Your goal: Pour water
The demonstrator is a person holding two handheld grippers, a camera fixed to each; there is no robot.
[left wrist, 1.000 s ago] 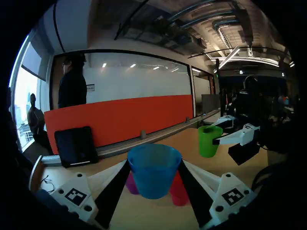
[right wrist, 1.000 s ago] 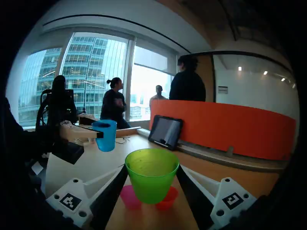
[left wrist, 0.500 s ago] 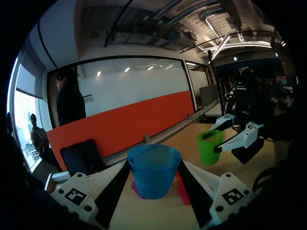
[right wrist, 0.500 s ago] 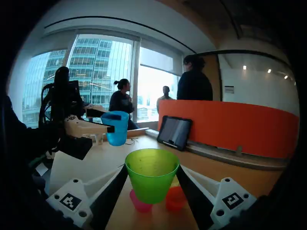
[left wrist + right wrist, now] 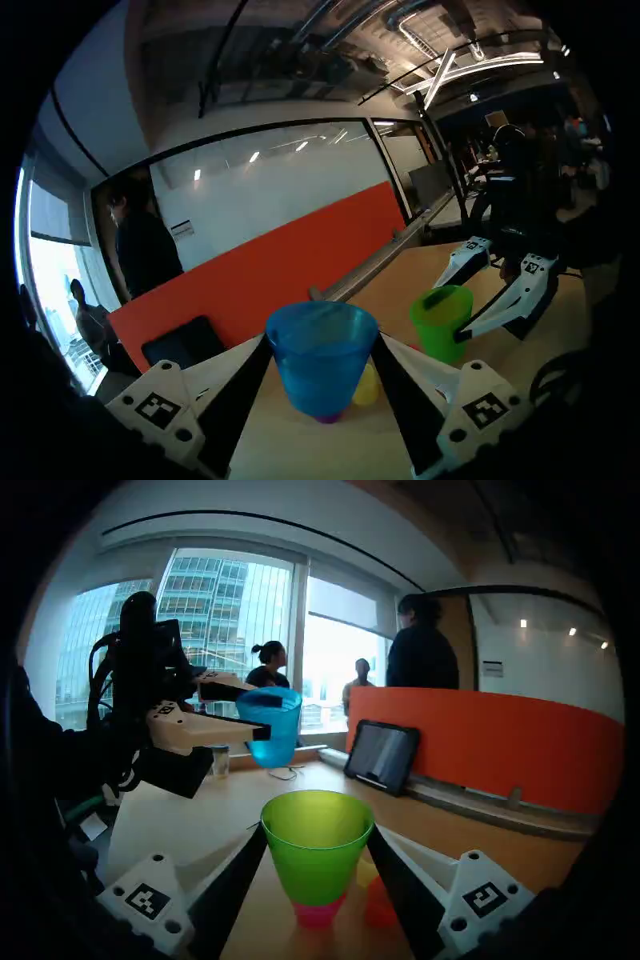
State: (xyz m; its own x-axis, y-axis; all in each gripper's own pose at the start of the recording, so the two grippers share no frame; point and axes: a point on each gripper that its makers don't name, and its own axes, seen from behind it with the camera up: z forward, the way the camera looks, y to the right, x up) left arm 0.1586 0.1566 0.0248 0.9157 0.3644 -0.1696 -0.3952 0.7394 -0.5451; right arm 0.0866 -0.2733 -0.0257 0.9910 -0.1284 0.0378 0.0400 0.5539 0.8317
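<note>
Since a second ago the left gripper (image 5: 322, 356) has rolled, so the room now slants in the left gripper view. In the right gripper view its cup has come up and closer.

Its two white plastic fingers (image 5: 228, 362), black on the inner faces, are spread about a cup's width. They pinch a translucent blue plastic tumbler (image 5: 322, 364) by the sides. It's smooth and tapered, with a thin rim. Can't tell if there's water in it.

Same deal for the right gripper (image 5: 318, 840): its fingers press both sides of a translucent lime-green plastic tumbler (image 5: 318, 848).

Both tumblers hang above the light wooden tabletop (image 5: 216, 816), near each other but apart. Below them on the wood sit little plastic cups, including a yellow one (image 5: 367, 387) and a pink one (image 5: 318, 913).
</note>
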